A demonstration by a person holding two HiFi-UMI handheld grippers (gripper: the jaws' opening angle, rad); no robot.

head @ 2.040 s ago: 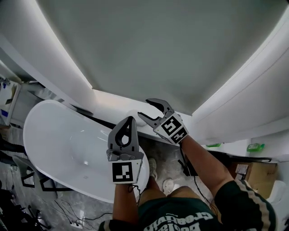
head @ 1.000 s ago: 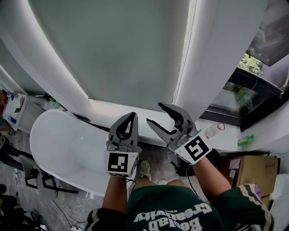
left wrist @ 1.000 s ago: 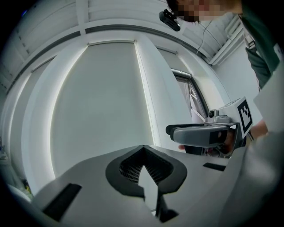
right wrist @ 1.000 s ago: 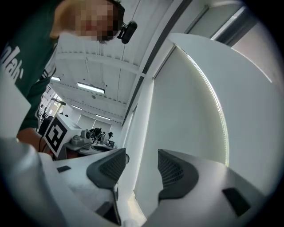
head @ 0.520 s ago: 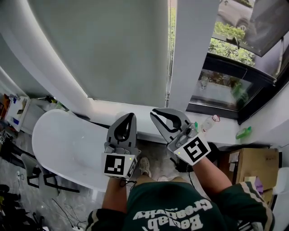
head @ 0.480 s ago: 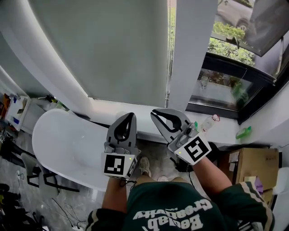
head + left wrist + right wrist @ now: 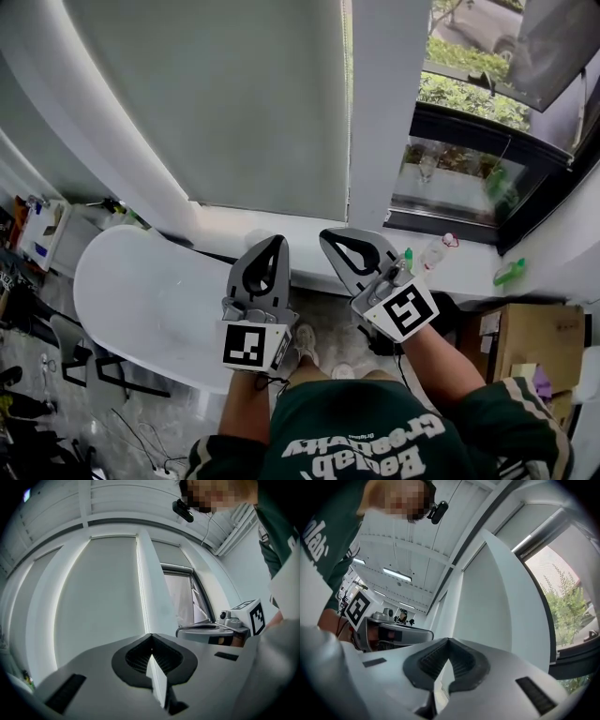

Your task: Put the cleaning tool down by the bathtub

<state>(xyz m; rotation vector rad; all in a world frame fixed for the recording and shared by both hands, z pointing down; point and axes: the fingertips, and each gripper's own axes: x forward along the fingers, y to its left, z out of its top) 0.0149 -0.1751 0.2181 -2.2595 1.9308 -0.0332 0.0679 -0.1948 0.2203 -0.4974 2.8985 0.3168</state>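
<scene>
- Your left gripper (image 7: 276,241) is fully closed: in the left gripper view the pads (image 7: 151,641) meet at the tip with nothing between them.
- Your right gripper (image 7: 326,234) has just been closing and its jaws are now together; the right gripper view shows the tips (image 7: 449,641) touching with nothing gripped.
- Neither gripper has the cleaning tool, and I cannot tell from any view where it lies.
- In the head view both grippers are side by side in front of you, apart from each other and pointing toward 12 o'clock, tips over the white ledge (image 7: 225,230) below the window.
- The white bathtub (image 7: 141,300) lies at 9 o'clock from your left gripper, its rim reaching under that gripper.
- At 12 o'clock a pale blind (image 7: 216,94) covers the wall; a white pillar (image 7: 384,103) stands at 1 o'clock, with a dark-framed window (image 7: 469,178) beside it.
- On the sill at 2 o'clock of your right gripper stand a clear bottle (image 7: 433,251) and, farther right, a green bottle (image 7: 506,272).
- A cardboard box (image 7: 520,342) sits on the floor at 4 o'clock.
- Grey stone floor (image 7: 328,309) shows between the grippers.
</scene>
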